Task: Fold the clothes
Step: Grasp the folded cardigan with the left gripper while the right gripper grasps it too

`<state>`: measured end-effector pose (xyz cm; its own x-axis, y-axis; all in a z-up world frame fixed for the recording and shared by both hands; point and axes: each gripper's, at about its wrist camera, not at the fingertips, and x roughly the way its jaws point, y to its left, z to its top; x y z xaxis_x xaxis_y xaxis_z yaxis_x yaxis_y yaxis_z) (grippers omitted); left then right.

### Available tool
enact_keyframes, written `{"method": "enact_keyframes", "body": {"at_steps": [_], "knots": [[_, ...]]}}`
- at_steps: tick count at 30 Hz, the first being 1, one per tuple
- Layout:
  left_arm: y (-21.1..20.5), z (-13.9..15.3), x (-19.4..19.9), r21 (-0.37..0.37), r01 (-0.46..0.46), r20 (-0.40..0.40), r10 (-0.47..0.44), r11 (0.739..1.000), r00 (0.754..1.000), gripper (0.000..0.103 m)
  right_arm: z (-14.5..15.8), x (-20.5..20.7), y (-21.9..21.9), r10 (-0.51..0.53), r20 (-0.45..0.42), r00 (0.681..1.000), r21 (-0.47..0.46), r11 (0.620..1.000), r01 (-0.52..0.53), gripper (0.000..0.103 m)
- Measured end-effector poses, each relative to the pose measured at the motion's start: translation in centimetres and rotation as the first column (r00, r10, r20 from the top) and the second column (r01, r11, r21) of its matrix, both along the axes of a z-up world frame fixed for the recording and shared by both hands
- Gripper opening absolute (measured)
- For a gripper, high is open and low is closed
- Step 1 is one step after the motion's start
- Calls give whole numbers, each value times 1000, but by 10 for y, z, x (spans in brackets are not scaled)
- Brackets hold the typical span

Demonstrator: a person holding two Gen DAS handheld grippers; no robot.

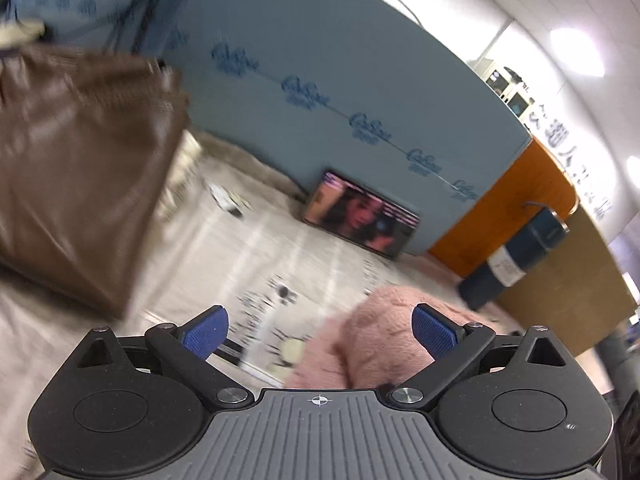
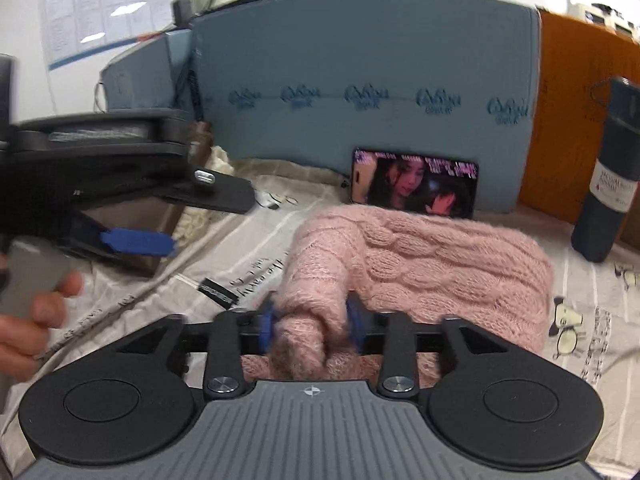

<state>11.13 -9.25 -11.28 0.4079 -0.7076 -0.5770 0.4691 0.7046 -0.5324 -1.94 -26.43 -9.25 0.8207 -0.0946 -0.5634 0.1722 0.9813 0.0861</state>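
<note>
- Right wrist view: your right gripper (image 2: 311, 326) is partly open, with a fold of the pink sweater (image 2: 420, 264) bunched between its pads; I can't tell if they press on it.
- Left gripper (image 1: 320, 330) gapes wide and holds nothing.
- Sweater sits mid-sheet, just in front of the phone (image 2: 414, 186) propped at the back edge of the printed sheet (image 2: 248, 276).
- Fluffy cable knit, lumpy and thick: lay the fold flat and release slowly so fibres don't snag.

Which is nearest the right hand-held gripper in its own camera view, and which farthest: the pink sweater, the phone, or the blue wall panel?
1. Pink knitted sweater: a fold sits between the fingers of the right hand-held gripper.
2. Phone: propped just behind the sweater, screen lit.
3. Blue wall panel: upright behind the phone, farthest.
</note>
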Motion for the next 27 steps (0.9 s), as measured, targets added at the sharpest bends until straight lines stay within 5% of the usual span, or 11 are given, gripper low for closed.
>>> {"method": "enact_keyframes", "body": {"at_steps": [1, 4, 9, 12, 15, 17, 19, 24, 27], "knots": [[-3, -2, 1, -11, 7, -19, -7, 1000, 1000, 99, 4, -4, 1, 27, 10, 1000, 0, 1000, -27, 66], [-11, -2, 2, -73, 46, -64, -51, 996, 997, 99, 16, -24, -1, 89, 41, 995, 12, 996, -90, 77], [-32, -6, 1, -139, 148, -129, -166, 979, 978, 99, 17, -51, -34, -47, 18, 999, 62, 997, 45, 78], [-50, -13, -5, -88, 210, -118, -219, 974, 969, 98, 13, -59, -56, -138, 3, 990, 130, 982, 136, 79], [-63, -24, -11, -29, 260, -94, -261, 965, 961, 73, 3, -63, -69, -219, -31, 975, 172, 960, 221, 78], [-72, -27, -16, 50, 292, -45, -290, 955, 956, 35, -1, -66, -75, -249, -41, 968, 200, 947, 252, 79], [-76, -27, -20, 86, 304, -2, -305, 949, 952, 25, -4, -66, -80, -276, -50, 960, 219, 935, 280, 79], [-57, -4, -19, -82, 284, 107, -275, 955, 956, 21, -4, -68, -92, -317, -52, 947, 252, 913, 319, 78], [-49, -11, -6, -17, 218, 94, -216, 976, 972, 21, -5, -67, -100, -335, -53, 941, 298, 894, 335, 78]]}}
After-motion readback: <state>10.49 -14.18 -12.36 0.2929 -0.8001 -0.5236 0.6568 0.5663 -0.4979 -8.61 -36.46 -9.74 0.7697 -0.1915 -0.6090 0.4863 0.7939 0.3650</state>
